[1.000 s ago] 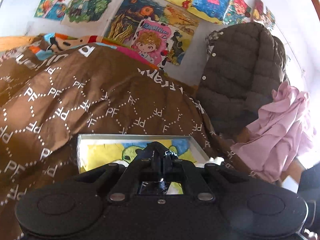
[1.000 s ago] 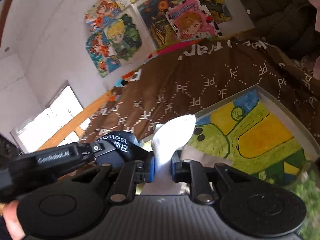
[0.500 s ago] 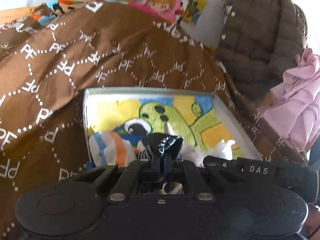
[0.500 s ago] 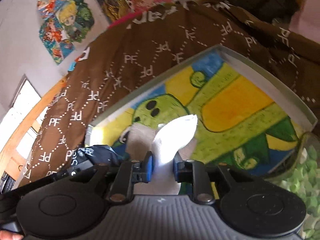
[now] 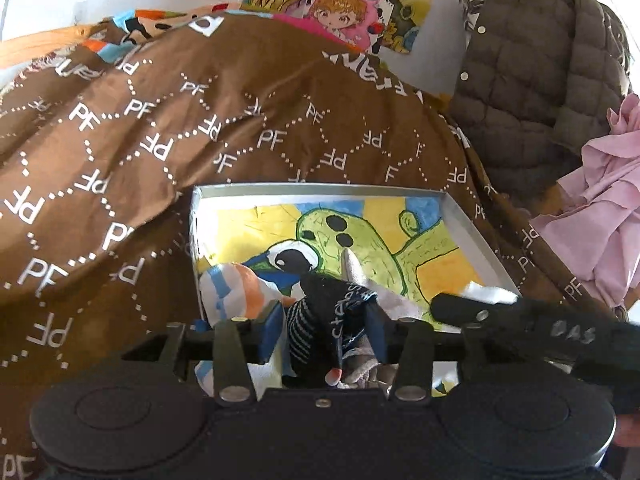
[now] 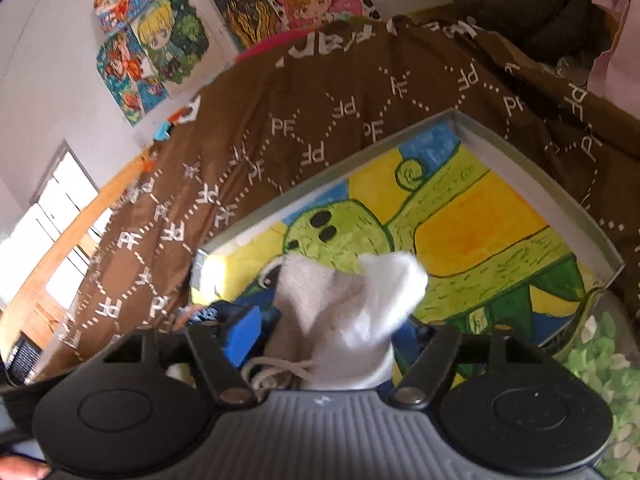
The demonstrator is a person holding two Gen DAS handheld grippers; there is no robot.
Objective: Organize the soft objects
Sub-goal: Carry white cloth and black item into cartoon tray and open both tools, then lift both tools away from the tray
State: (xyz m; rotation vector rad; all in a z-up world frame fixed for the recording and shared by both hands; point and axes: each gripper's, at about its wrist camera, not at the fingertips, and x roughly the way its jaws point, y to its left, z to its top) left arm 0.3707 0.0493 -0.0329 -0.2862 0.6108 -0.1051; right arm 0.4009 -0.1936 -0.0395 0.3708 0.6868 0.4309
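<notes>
A shallow tray with a painted green cactus on its floor lies on the bed. My left gripper hangs over the tray's near end. Its jaws are opening, and a dark navy striped sock lies loose between the blue pads. Beside it rests a white, orange and blue striped sock. My right gripper is over the same tray with its jaws opening. A white sock and a grey knit piece slump between its fingers, not pinched. Its black body shows in the left wrist view.
A brown quilt printed with white letters surrounds the tray. A dark padded jacket and pink cloth lie at the right. A glass jar of green and white pieces stands by the tray's near right corner. Posters cover the wall.
Both grippers came down to the tray's near end and their jaws spread. The dark sock and the white sock, pinched before, now lie loose between the pads.
</notes>
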